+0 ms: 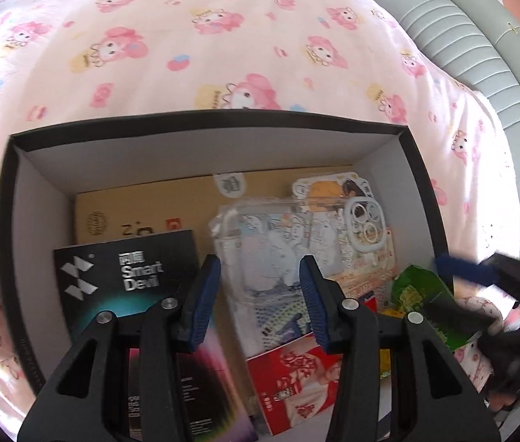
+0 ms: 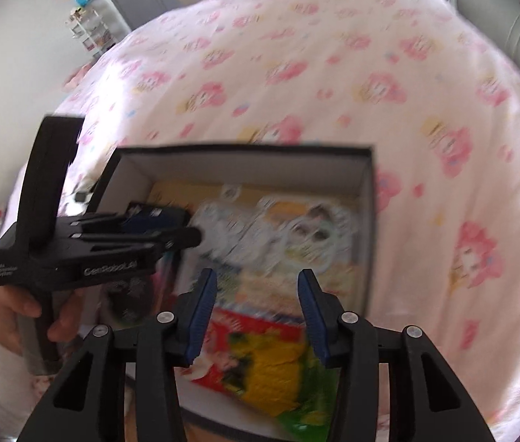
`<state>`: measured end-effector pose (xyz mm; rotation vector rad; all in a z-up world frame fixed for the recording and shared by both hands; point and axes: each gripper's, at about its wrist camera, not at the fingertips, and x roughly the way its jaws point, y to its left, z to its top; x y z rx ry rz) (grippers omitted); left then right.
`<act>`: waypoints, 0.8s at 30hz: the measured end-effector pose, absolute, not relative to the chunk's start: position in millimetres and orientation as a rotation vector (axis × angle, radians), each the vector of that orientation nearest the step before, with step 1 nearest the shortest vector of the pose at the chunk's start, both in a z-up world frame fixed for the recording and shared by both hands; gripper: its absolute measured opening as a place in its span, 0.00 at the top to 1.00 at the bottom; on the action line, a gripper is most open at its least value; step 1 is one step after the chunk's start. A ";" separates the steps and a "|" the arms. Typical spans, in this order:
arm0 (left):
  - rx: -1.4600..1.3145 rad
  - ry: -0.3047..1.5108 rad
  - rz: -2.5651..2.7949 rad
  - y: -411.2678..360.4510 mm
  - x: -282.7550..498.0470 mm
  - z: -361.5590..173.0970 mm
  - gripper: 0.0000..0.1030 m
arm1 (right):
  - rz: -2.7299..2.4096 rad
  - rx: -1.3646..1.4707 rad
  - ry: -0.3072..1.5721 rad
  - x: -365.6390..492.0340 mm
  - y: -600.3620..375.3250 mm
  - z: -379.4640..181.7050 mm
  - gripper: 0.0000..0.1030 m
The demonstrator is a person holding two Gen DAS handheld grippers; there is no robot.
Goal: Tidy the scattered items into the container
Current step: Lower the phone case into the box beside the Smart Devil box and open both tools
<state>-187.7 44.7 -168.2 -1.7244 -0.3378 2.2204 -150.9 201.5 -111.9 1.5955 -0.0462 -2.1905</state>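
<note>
A black box point(image 1: 223, 118) with white inner walls sits on the pink bedspread. In it lie a black "Smart Devil" carton point(image 1: 123, 280), a tan carton point(image 1: 142, 210), a clear phone case point(image 1: 278, 243), a red packet point(image 1: 296, 379) and a green-and-yellow snack packet point(image 1: 421, 305). My left gripper point(image 1: 260, 261) hangs open over the box with nothing between its pads. My right gripper point(image 2: 256, 274) is open too, above the snack packet point(image 2: 274, 375) at the near end of the box point(image 2: 245, 151); the pads do not touch it.
The patterned bedspread point(image 1: 223, 37) surrounds the box on all sides. A grey padded headboard point(image 1: 455, 48) runs along the right. A hand point(image 2: 9, 316) holds the left gripper point(image 2: 171, 226) over the box's left side. A white shelf point(image 2: 90, 25) stands in the far room corner.
</note>
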 end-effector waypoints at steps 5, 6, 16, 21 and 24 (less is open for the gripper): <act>-1.735 -0.459 2.080 42.4 -188.5 -176.7 0.57 | -2.094 1.729 -0.019 -159.8 188.1 -143.9 0.59; -1.735 -0.462 2.083 41.0 -188.5 -176.5 0.57 | -2.100 1.739 -0.002 -162.3 186.6 -146.6 0.59; -1.770 -0.520 2.113 17.5 -185.2 -177.2 0.57 | -2.025 1.816 -0.050 -174.5 185.6 -162.9 0.59; -1.749 -0.530 2.103 23.6 -195.0 -179.8 0.57 | -2.037 1.823 -0.109 -181.9 191.3 -164.4 0.60; -1.721 -0.564 2.098 21.4 -196.9 -177.3 0.57 | -2.113 1.779 -0.131 -188.4 194.8 -157.3 0.60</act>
